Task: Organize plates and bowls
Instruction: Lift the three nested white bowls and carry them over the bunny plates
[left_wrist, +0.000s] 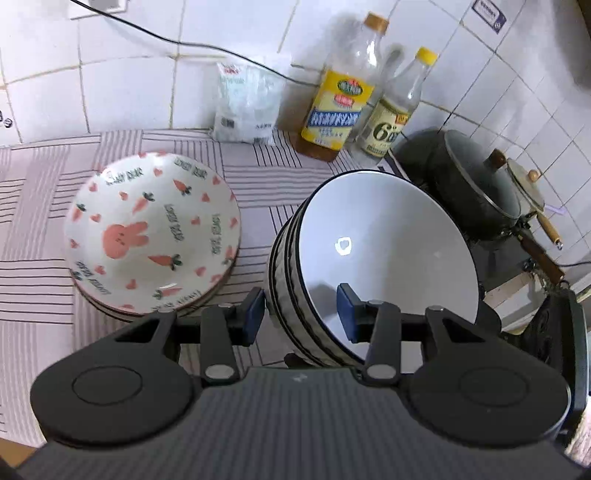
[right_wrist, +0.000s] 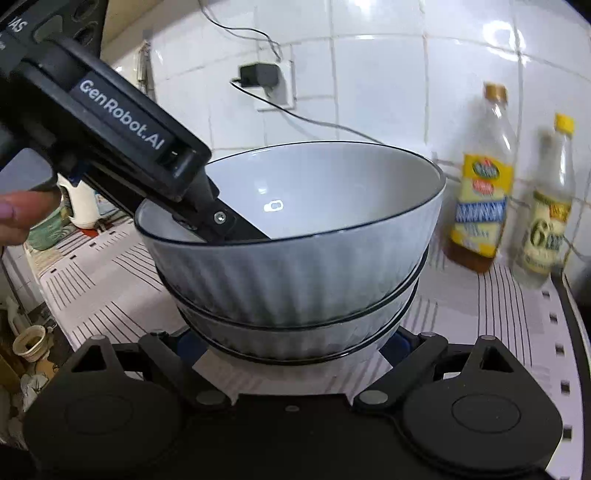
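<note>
Three grey ribbed ceramic bowls (left_wrist: 388, 240) (right_wrist: 295, 280) with dark rims are nested as one stack, right at the tips of both your tools. Your left gripper (left_wrist: 301, 310) (right_wrist: 221, 225) straddles the near wall of the stack at a narrow setting. One blue pad is outside the wall, the other is inside the top bowl, and the wall is pinched between them. From that tool the stack tilts, with its mouth turned forward and right.

Your right gripper (right_wrist: 293, 343) is spread wide around the lowest bowl. A bit of blue pad shows on each side of its base, pressed against it. The bowl's curve hides most of the pads. Pink-and-white striped cloth (left_wrist: 258, 177) (right_wrist: 110, 280) shows under the base, just ahead of the right tool.

Forward-left of the left tool, well apart from the grey stack, a white bowl with pink rabbit and carrot print (left_wrist: 147, 236) sits on top of matching ones. Two clear bottles with yellow labels (left_wrist: 343, 96) (right_wrist: 480, 206) stand forward by the tiled wall, beyond the stack. A dark lidded pot (left_wrist: 476, 184) is forward-right of the left tool. Fingers of a hand (right_wrist: 14, 218) show at the far left of the right tool's view.
</note>
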